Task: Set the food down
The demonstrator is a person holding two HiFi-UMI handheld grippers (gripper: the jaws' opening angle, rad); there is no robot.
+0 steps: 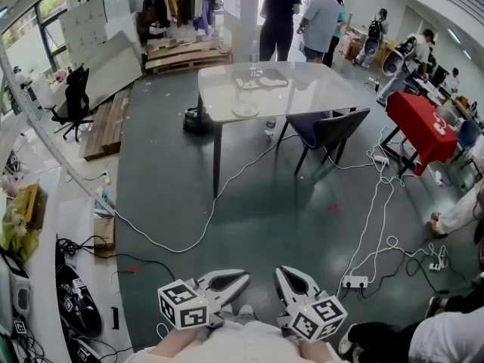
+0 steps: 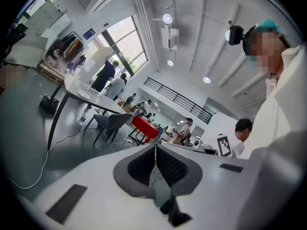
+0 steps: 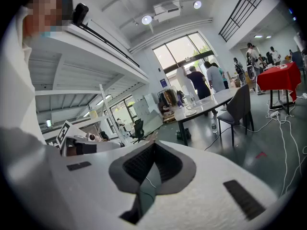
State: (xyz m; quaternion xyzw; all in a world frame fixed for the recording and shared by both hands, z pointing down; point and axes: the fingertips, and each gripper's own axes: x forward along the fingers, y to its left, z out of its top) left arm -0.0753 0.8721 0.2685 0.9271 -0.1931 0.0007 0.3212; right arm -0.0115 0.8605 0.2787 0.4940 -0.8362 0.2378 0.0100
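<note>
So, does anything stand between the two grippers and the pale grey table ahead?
Nothing solid. Between the left gripper, the right gripper and the pale grey table lies dark floor, crossed by a white cable. The dark chair stands at the table's right, off the line. Both grippers are shut, holding no food.

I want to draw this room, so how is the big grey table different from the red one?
Colour: the grey table has a bare, pale, shiny top, while the red table is draped in red cloth. Size: the grey table looks larger than the red table. Load: the grey table carries a bottle and a plate; what lies on the red table is too small to tell. Both stand on the dark floor.
</note>
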